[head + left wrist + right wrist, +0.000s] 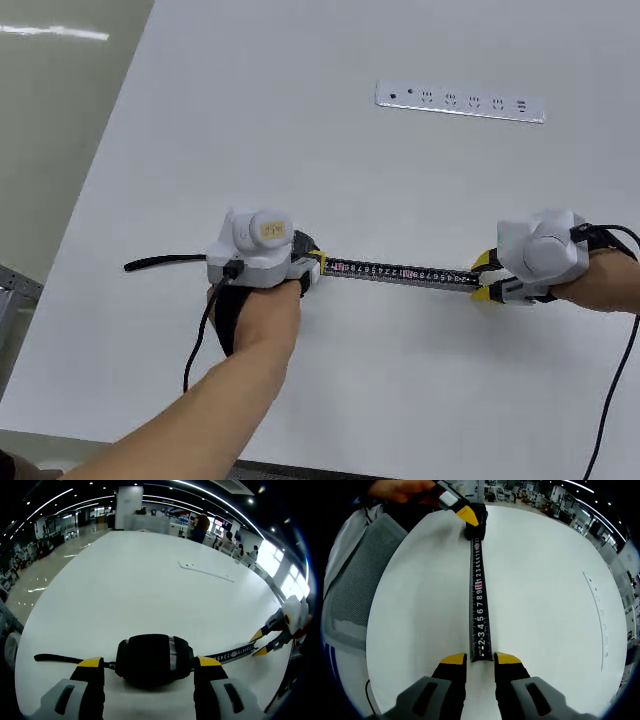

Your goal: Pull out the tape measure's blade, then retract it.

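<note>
— What are the claws holding at this moment?

— My left claw (150, 661) is pressing on the black case (155, 647) of the tape measure from both sides, and its yellow tips are touching the flanks. My right claw (481, 658) is almost closed and is pinching the free end of the blade (479, 595) between its two tips.

— And where is the tape measure lying?

— The case is resting on the white bench (350, 180), on my left side. The blade is stretching flat along the bench from the case to the right claw, with the numbers facing up. A black strap (160, 262) is trailing from the case, away from the blade. A power strip (460, 101) is lying well apart, on the far side.

— So the pulling is looking complete to you. What is worrying you now?

— I am thinking mostly about the right claw. It seems to be gripping only the thin edges of the blade's end. If I am loosening it too early, the blade may be snapping back into the case very fast and whipping on the way. The case is also rounded, so if I am pulling a little crooked, it may be turning inside the left claw. And if I am bringing the end inward faster than the case is taking it in, the blade may be buckling on the bench.
</note>
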{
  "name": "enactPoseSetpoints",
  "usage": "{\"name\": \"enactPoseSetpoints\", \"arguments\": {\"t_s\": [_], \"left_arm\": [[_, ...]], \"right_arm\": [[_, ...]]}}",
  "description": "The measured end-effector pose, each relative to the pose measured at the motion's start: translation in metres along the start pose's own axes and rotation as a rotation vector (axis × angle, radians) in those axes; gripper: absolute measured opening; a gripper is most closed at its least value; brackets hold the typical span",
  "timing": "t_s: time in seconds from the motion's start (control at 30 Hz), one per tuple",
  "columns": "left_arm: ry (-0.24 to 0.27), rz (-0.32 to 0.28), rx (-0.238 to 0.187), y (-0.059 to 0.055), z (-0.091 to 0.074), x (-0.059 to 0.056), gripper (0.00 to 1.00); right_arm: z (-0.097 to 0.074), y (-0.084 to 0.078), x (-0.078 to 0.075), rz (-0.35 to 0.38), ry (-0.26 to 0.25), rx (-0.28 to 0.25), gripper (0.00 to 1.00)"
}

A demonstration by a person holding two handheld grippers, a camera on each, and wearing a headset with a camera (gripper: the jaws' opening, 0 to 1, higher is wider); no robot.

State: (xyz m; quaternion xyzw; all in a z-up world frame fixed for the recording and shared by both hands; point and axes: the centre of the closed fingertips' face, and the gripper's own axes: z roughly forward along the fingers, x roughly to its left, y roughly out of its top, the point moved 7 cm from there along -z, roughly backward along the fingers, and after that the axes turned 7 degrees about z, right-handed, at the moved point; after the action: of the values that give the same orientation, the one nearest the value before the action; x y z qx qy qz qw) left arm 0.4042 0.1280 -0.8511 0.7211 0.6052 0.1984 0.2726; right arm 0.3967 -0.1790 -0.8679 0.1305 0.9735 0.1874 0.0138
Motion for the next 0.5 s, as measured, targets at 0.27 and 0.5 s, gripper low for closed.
{"name": "enactPoseSetpoints", "arguments": {"t_s": [0.27, 0.5], "left_arm": [[-0.006, -0.004, -0.005, -0.0018, 0.0018, -0.0011, 0.69], [-0.011, 0.002, -0.009, -0.0016, 0.002, -0.0032, 0.65]], "right_arm": [[0.0005, -0.0008, -0.0004, 0.005, 0.018, -0.002, 0.21], [0.0008, -0.0013, -0.0013, 0.01, 0.03, -0.003, 0.17]]}}
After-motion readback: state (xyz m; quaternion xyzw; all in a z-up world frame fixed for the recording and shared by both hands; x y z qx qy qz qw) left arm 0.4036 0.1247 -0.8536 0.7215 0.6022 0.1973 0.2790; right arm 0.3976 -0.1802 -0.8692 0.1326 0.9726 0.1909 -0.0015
